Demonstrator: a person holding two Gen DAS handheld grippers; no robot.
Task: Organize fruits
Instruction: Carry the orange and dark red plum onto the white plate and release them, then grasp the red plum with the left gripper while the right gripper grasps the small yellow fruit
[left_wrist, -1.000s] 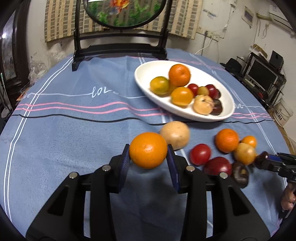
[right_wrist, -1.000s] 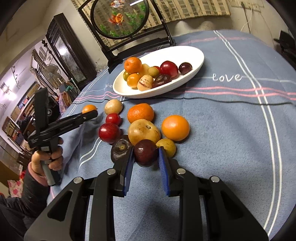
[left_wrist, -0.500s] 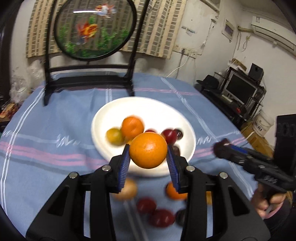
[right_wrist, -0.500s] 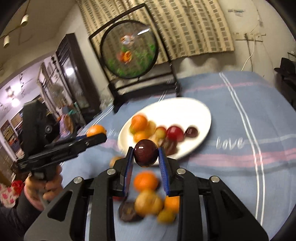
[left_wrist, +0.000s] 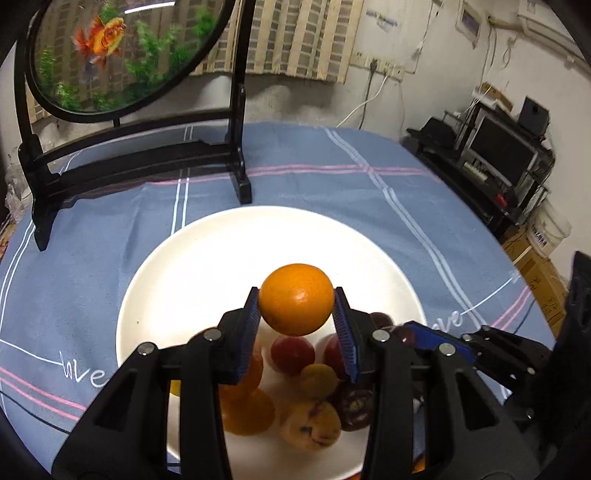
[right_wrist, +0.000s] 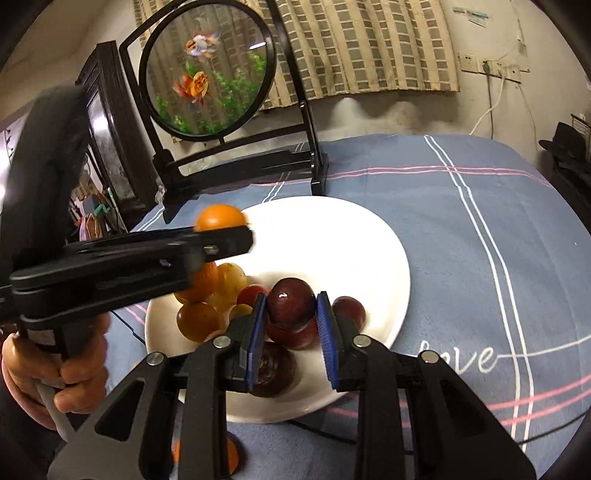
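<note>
Orange (left_wrist: 295, 298) sits between the opening left tool (left_wrist: 297, 325); opening right tool (right_wrist: 290, 325) brackets a plum (right_wrist: 291, 308).

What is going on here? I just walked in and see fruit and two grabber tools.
A person is gathering fruit into the white plate, one handheld gripper per hand. The left gripper has an orange over the plate; the right gripper has a dark red plum above the pile there. Both sets of jaws are opening, fruit between them, so a drop looks close.
</note>
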